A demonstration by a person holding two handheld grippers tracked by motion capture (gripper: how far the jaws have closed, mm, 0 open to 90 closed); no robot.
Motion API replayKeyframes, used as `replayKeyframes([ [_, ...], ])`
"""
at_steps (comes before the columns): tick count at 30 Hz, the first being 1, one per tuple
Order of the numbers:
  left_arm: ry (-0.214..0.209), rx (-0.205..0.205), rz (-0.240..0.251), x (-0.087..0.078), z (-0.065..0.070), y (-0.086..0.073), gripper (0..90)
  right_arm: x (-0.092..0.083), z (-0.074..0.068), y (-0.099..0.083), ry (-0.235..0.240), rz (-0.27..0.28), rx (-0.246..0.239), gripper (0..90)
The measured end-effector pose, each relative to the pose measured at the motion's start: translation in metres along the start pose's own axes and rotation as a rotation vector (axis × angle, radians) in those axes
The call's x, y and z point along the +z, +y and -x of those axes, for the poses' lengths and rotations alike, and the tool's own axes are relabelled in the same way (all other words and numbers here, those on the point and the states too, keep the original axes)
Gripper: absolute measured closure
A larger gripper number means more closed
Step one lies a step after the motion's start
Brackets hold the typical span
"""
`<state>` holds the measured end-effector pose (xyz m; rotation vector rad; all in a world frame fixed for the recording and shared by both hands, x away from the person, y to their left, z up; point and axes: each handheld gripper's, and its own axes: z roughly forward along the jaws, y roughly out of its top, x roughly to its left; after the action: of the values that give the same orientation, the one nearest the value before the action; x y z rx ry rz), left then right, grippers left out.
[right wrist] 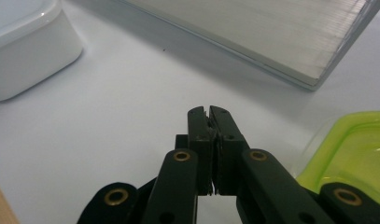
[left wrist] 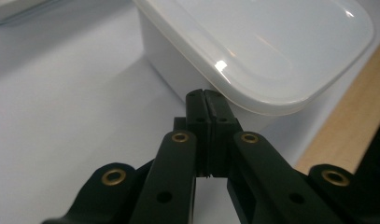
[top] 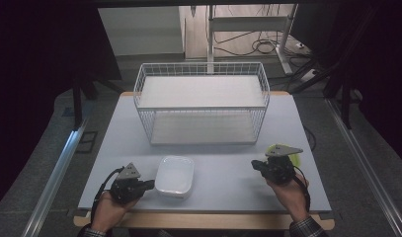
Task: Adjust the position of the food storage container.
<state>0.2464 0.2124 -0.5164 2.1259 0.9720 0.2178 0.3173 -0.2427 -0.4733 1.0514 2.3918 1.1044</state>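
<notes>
White lidded container (top: 175, 176): on the table (top: 228, 158), front centre, just beside the left tongs (top: 148, 184), which are clenched on nothing. Right tongs (top: 256, 165): likewise clenched and empty, well apart from it, with a green-lidded container (right wrist: 355, 149) just beside. Wire basket (top: 202, 106): behind both.

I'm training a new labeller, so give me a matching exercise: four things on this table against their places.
Things:
1. white wire basket
2. white lidded plastic container
3. green-lidded container
4. left gripper

Places:
A. by the right gripper
B. table's far middle
C. near left, jaws shut beside the white container
D. near edge, centre-left

Pairs: 1-B, 2-D, 3-A, 4-C
</notes>
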Motion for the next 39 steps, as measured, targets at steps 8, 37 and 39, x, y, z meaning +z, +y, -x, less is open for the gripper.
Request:
replayKeyframes([
  [8,-0.054,0.038,-0.016,0.009,0.011,0.005,89.8,-0.001,-0.013,-0.002,0.029,-0.01,-0.022,89.4],
  [37,0.018,0.001,0.039,0.039,-0.002,0.031,89.7,0.015,-0.052,0.003,0.165,-0.03,-0.063,89.3],
  [39,0.014,-0.037,0.06,0.044,-0.014,0.036,89.7,0.018,-0.058,0.004,0.188,-0.035,-0.058,89.3],
])
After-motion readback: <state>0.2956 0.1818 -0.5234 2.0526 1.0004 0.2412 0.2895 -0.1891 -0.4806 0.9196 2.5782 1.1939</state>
